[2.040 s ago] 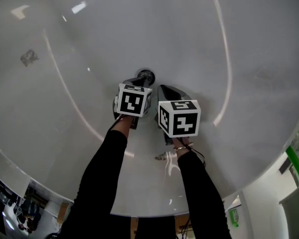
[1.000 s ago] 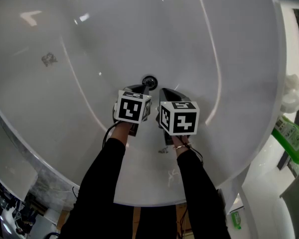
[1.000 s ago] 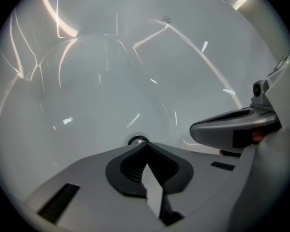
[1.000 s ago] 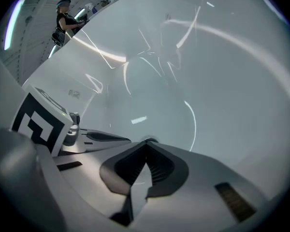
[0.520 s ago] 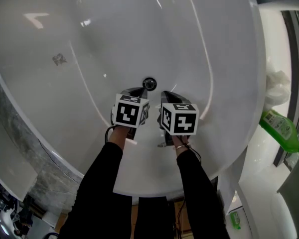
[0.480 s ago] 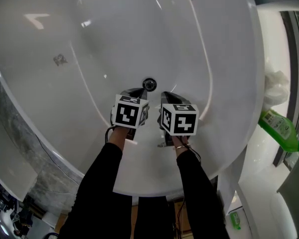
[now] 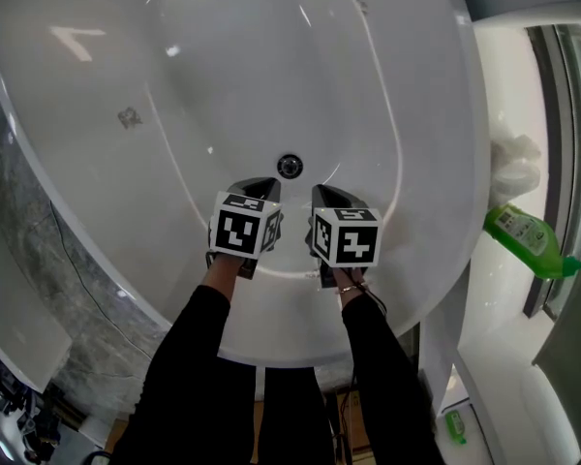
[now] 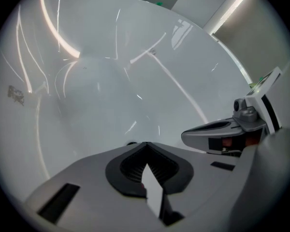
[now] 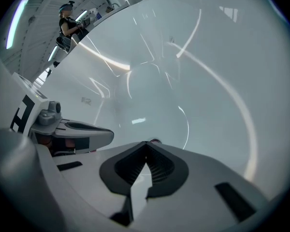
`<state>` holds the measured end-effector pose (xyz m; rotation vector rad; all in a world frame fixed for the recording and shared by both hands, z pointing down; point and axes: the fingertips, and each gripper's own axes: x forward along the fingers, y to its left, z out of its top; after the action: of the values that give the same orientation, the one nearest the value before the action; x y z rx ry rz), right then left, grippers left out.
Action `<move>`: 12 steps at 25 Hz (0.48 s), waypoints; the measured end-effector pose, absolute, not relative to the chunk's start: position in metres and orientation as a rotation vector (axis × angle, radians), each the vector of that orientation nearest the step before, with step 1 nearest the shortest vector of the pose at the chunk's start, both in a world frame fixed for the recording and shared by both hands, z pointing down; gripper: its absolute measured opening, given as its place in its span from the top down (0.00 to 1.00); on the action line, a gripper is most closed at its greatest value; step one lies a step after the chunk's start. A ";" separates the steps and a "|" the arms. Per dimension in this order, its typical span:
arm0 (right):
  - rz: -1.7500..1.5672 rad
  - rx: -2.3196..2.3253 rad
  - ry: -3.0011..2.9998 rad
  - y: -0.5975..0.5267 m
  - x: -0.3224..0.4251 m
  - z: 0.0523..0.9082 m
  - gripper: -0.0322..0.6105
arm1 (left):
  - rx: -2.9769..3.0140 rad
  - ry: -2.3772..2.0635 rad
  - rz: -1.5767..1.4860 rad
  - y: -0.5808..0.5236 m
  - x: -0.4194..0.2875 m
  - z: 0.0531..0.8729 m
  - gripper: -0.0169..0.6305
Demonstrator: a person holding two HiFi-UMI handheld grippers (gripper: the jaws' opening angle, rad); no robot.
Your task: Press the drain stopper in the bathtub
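Note:
The round chrome drain stopper [image 7: 290, 167] sits in the floor of the white bathtub [image 7: 126, 56]. My left gripper [image 7: 259, 185] hovers just below and left of the stopper, jaws shut with nothing between them. To the stopper's lower right, my right gripper [image 7: 321, 193] is also shut and holds nothing. Neither touches the stopper. In the left gripper view the shut tips [image 8: 146, 144] hide most of the stopper [image 8: 131, 143], and the right gripper's body [image 8: 222, 134] shows alongside. In the right gripper view only the stopper's edge [image 9: 154, 141] peeks past the shut tips [image 9: 146, 143].
A green bottle [image 7: 523, 240] lies on the white ledge to the tub's right, beside a white crumpled item [image 7: 514, 163]. The tub's near rim [image 7: 300, 352] is under my forearms. A person [image 9: 67, 25] stands far off beyond the tub.
Both grippers drew back from the drain toward the near rim; the left tip, at the stopper two seconds ago, now stands apart from it. The view has pulled back, showing more tub and ledge.

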<state>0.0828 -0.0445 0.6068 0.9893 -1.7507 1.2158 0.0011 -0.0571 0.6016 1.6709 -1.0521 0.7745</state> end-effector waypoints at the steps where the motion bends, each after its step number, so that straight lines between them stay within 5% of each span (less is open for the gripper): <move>1: 1.214 0.990 -1.751 -0.043 0.083 0.604 0.95 | 1.671 -1.052 0.772 -0.056 0.000 0.598 0.96; 12: 1.209 0.995 -1.757 -0.035 0.082 0.575 0.95 | 1.688 -1.059 0.739 -0.052 -0.004 0.558 0.96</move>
<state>0.0821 -0.0352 0.5751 0.9946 -1.7567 1.2094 -0.0039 -0.0516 0.5578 1.6880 -1.0590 0.7387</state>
